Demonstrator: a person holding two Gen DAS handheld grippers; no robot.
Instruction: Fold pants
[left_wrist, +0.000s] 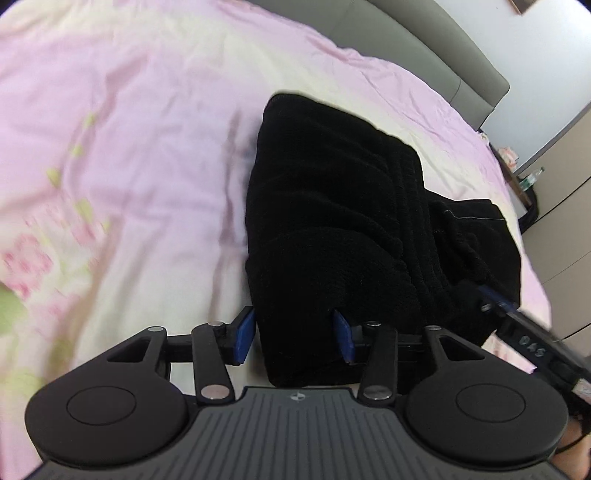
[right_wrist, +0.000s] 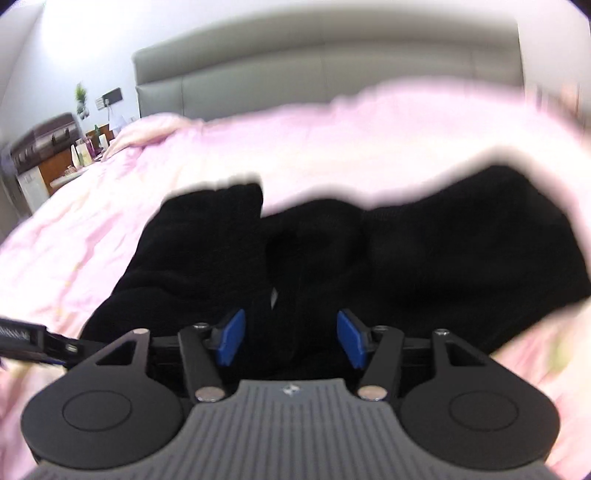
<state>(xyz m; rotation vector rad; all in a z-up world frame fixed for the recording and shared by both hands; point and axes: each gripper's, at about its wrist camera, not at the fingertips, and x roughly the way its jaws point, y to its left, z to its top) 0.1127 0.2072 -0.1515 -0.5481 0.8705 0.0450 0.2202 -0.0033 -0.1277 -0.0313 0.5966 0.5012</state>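
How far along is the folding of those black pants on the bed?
Partly done: the black pants already lie bunched in layers on the pink bedspread, not spread flat. In hand: the near edge sits between both the left gripper and right gripper; whether they pinch it is unclear. Left: the bundle looks lumpy and uneven, so squaring it up probably remains.

— What covers the bed?
— A pink duvet (left_wrist: 147, 122) with a flower print, running up to a grey padded headboard (right_wrist: 332, 77).
— And beside the bed?
— A cluttered nightstand (right_wrist: 70, 166), with a small plant (right_wrist: 80, 94) behind it.
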